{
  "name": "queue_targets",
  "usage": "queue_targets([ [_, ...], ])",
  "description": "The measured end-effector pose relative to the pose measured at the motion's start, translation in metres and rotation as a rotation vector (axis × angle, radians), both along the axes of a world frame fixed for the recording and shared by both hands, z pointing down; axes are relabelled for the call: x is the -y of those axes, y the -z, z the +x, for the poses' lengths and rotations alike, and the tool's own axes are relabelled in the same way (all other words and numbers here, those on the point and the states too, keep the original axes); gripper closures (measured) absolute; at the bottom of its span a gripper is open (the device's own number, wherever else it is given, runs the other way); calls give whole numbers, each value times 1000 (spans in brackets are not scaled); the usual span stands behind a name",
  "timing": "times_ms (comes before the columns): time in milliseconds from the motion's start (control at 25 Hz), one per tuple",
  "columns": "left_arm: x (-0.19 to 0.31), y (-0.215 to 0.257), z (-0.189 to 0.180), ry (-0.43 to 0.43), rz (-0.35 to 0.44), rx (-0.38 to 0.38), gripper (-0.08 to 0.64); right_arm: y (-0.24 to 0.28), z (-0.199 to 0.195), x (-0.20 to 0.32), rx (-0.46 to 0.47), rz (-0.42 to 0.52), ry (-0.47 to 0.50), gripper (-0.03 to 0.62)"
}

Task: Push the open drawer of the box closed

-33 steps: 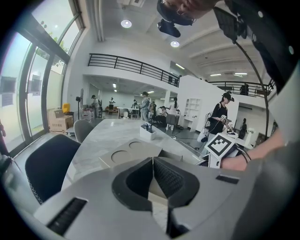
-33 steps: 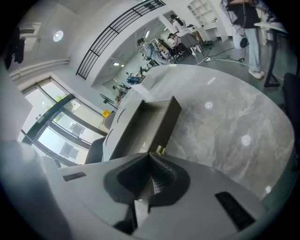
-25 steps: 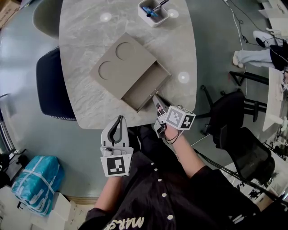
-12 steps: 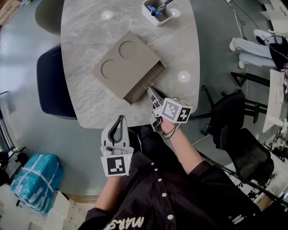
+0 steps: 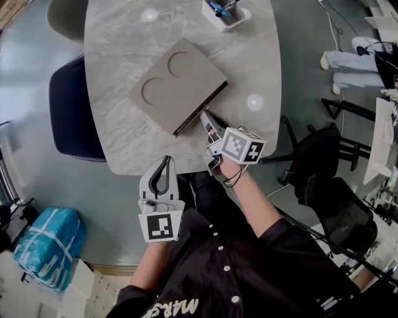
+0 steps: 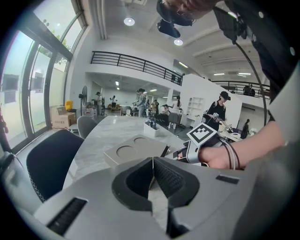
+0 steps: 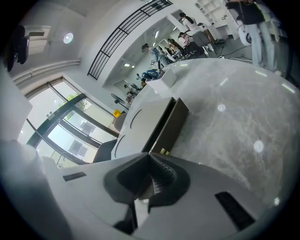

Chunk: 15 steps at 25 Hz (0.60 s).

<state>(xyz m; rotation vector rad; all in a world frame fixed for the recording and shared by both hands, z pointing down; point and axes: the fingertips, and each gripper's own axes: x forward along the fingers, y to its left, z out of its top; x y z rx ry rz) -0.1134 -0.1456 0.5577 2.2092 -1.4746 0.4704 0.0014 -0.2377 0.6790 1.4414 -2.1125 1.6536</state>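
Observation:
A taupe box with two round recesses in its lid lies on the marble table. Its drawer front sits nearly flush with the box's lower right side. My right gripper is shut, and its tips rest against that drawer front. In the right gripper view the dark drawer front and its small brass knob lie just beyond the shut right gripper. My left gripper is shut and empty, held off the table's near edge. The left gripper faces the box.
A white holder with blue pens stands at the table's far side. A dark blue chair is tucked at the left, and black office chairs stand at the right. A blue bag lies on the floor.
The drawer has slid from wide open to nearly flush with the box as the right gripper moved up and left against its front. The left gripper has stayed put.

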Motion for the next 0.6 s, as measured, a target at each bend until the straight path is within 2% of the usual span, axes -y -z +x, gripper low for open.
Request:
queue_targets([
  [600, -5, -12, -7, 20, -31, 2, 543, 1, -10, 10, 29, 18, -3, 592],
])
